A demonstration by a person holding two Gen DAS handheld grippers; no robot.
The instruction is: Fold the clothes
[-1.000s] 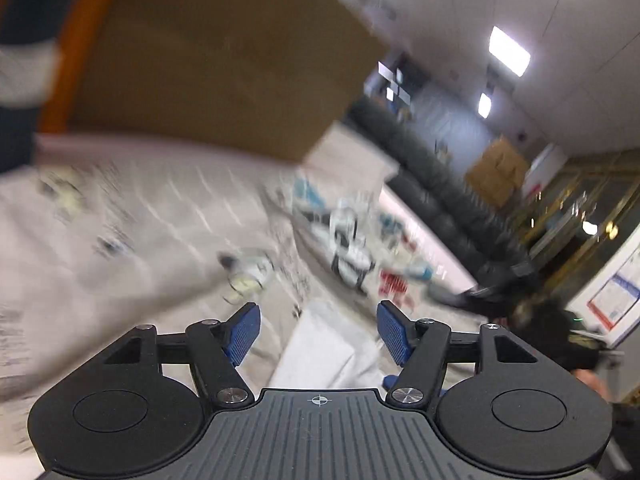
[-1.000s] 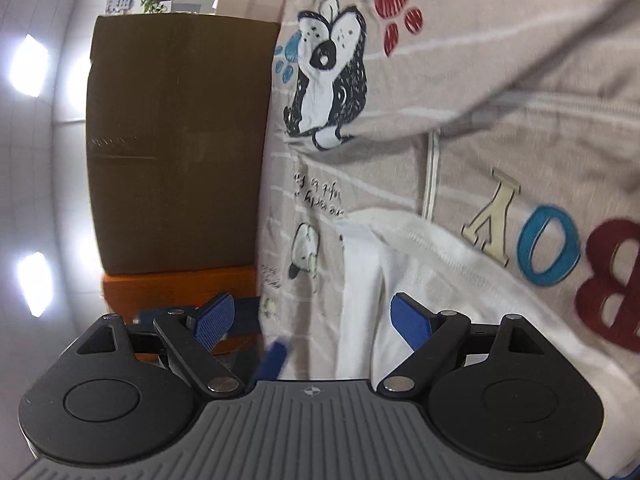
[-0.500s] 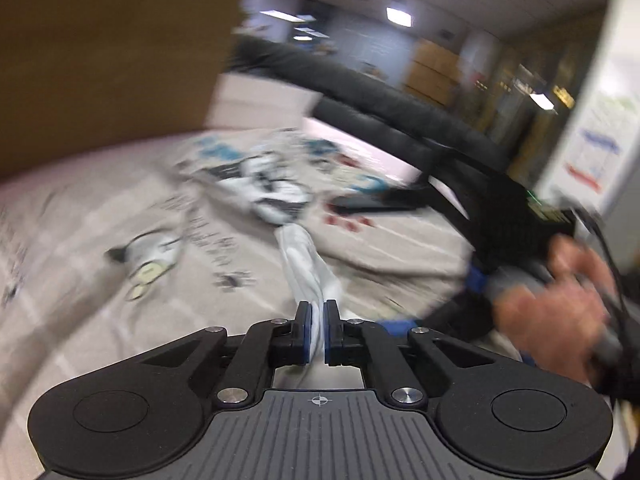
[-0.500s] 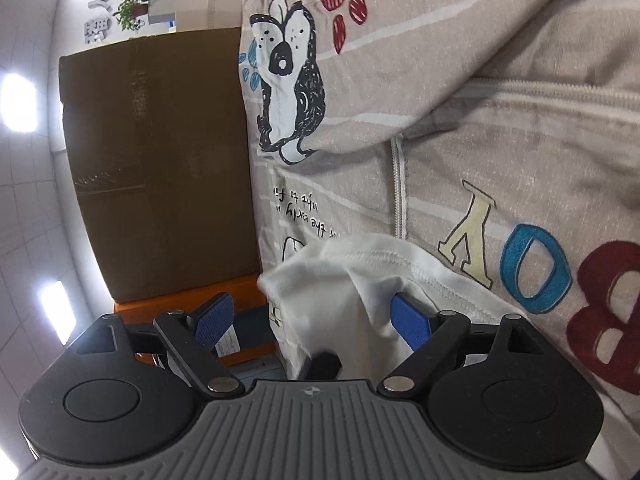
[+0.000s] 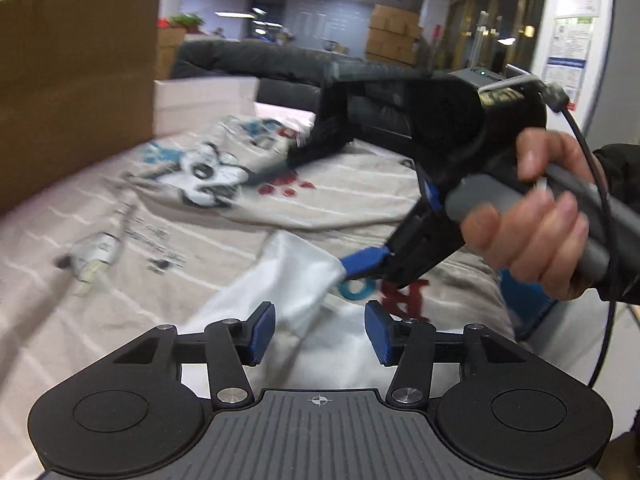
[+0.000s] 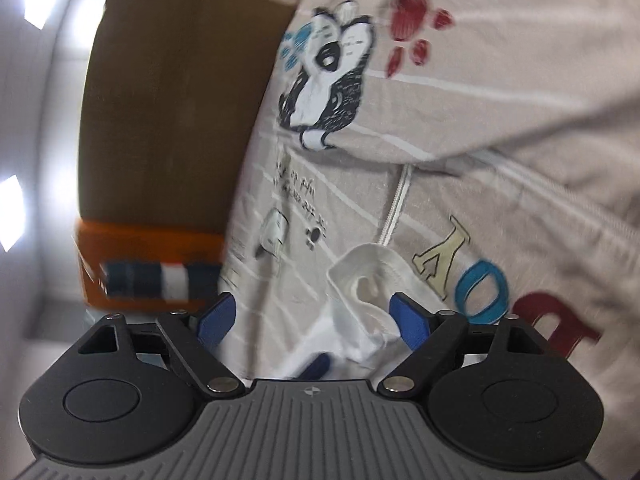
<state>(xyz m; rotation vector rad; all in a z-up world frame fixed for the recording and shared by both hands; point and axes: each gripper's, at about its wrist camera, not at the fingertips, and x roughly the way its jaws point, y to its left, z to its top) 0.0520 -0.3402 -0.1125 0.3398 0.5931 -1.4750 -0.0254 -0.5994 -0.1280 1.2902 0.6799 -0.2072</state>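
Observation:
A white garment (image 5: 288,280) lies bunched on a beige printed sheet (image 5: 168,208); its rolled end shows in the right wrist view (image 6: 372,280). My left gripper (image 5: 318,334) is open just above the white cloth, holding nothing. My right gripper (image 6: 312,322) is open over the garment's end. In the left wrist view a hand holds the right gripper (image 5: 400,256) at the right, one blue fingertip (image 5: 362,260) touching the white cloth's edge.
A large cardboard box (image 5: 76,92) stands at the sheet's far left edge, also in the right wrist view (image 6: 168,112). An orange crate with striped cloth (image 6: 148,272) sits beside it. A white box (image 5: 204,96) and a dark sofa (image 5: 280,60) lie beyond.
My left gripper shut on the white cloth half a second ago and has now opened and let go. The right gripper has come in close beside the garment's end.

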